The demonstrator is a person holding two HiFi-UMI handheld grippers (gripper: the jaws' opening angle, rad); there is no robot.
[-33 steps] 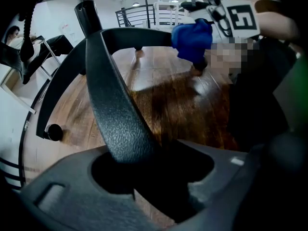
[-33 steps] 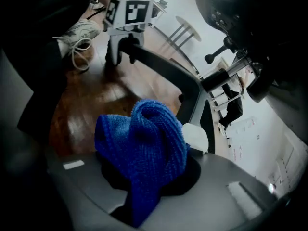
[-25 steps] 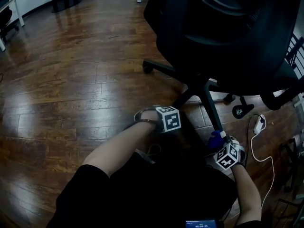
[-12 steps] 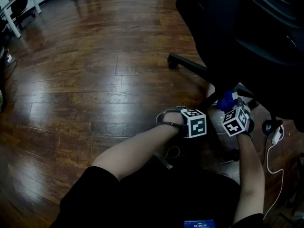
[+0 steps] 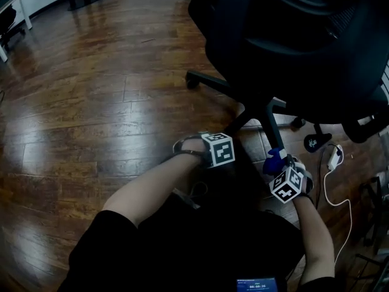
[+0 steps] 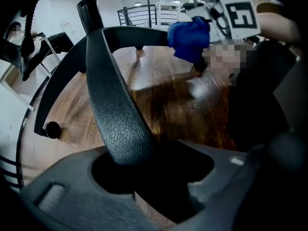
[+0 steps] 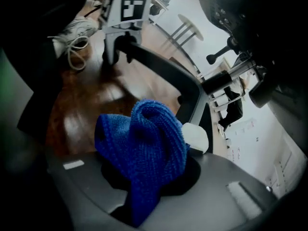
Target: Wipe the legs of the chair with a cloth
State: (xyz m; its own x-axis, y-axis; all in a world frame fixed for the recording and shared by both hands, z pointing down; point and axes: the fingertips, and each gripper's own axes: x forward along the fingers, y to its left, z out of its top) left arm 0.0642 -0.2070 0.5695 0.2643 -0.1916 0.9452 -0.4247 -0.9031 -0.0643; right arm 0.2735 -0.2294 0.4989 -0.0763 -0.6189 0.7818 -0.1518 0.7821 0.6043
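The left gripper [image 6: 147,174] is clamped on one black leg [image 6: 113,105] of the chair [image 5: 292,47], its jaws set around it. The right gripper [image 7: 149,177] is closed on a bunched blue cloth [image 7: 144,138], which lies against a second leg [image 5: 268,129] low over the wooden floor [image 5: 91,102], just beside the left gripper.

The head view looks steeply down from above at the chair's base [image 5: 270,132] on the wood floor [image 5: 91,102], while the left and right claw views sit low and close, facing each other across that base, both showing the blue cloth [image 7: 144,143].
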